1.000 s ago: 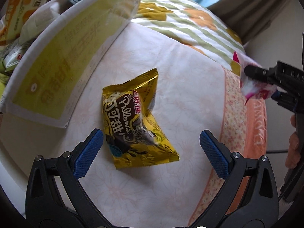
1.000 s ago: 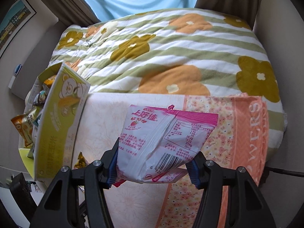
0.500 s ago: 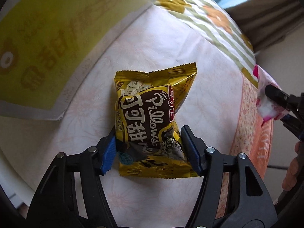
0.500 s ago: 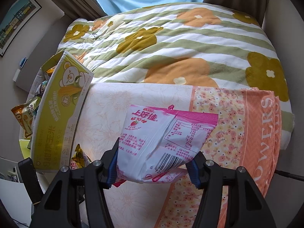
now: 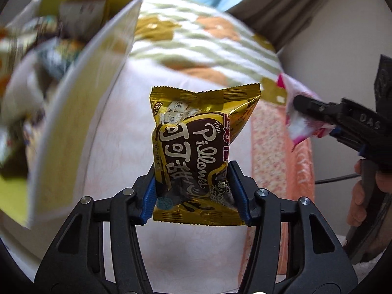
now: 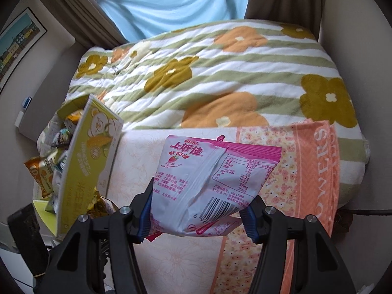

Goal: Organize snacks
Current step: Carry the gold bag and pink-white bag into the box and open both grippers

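Snack packets are in both tools: the gold Pillows packet (image 5: 196, 152) is pinched near its lower end by the left gripper (image 5: 194, 194), lifted clear of the pale bedspread (image 5: 117, 147) with its long axis running away from the fingers. The pink strawberry snack bag (image 6: 210, 186) is clamped likewise in the right gripper (image 6: 196, 216), held above the same cloth. The yellow corn-print carton (image 6: 85, 166), its flap up and other snacks showing inside, lies to the left of both tools. The left gripper looks nearer to it, the flap filling its view's left side, so the gold packet probably goes in first, by a leftward swing over the flap.
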The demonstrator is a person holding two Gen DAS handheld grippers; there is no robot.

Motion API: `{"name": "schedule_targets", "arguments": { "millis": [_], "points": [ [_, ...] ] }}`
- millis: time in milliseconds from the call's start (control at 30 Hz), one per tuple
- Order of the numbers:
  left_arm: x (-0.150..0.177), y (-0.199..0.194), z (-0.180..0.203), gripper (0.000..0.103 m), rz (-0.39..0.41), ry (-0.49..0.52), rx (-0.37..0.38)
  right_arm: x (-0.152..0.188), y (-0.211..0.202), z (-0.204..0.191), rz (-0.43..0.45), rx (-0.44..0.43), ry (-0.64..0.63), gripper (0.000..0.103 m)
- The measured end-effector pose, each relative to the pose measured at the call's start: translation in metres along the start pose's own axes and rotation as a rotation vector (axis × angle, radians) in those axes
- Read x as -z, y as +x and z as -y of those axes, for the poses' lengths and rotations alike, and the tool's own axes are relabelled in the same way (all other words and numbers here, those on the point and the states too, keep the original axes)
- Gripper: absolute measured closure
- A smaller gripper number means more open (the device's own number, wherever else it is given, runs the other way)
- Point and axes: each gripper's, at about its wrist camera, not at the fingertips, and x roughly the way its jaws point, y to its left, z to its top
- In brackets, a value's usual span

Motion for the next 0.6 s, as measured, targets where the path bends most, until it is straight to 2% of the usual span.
{"name": "schedule_targets", "arguments": {
  "millis": [133, 267, 433, 600],
  "points": [
    [-0.027, -0.043, 0.004, 0.053, 0.081, 0.069, 0.035, -0.008, -0.028, -0.017, 0.062, 0.005, 0.018, 0.047],
    [-0.053, -0.08, -0.012, 0.053, 0.148, 0.105, 0.024, -0.015, -0.051, -0.047, 0.118, -0.007, 0.01, 0.047],
    [-0.082, -0.124, -0.051, 0.053, 0.22, 0.105, -0.022, -0.021, -0.062, -0.092, 0.162, -0.051, -0.024, 0.047],
    [-0.099, -0.161, -0.101, 0.053, 0.246, 0.078, -0.069, -0.024, -0.062, -0.144, 0.186, -0.107, -0.072, 0.047]
  ]
}}
